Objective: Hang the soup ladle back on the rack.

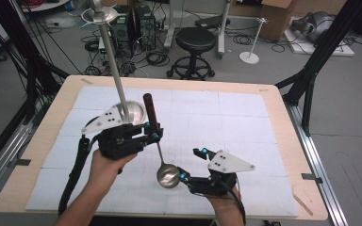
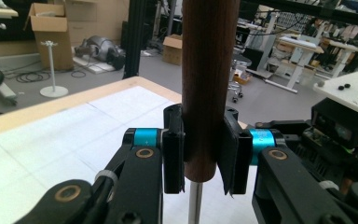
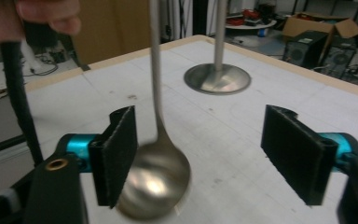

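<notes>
High view: above the table's (image 1: 273, 122) near edge, facing forward and down. Gripper views: low, close, along their jaws. All three share the ladle (image 1: 168, 175) (image 2: 207, 84) (image 3: 154, 182).

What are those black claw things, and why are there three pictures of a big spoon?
A person holds a tool in each hand, called a hand-held gripper, with two black jaws that pinch. One picture looks down from above the table; the other two come from small cameras riding on each gripper. The left hand-held gripper pinches the brown wooden handle of a ladle, which hangs down. The right hand-held gripper has its jaws wide apart beside the ladle's shiny bowl. A metal stand with a tall pole sits on the table too.
</notes>
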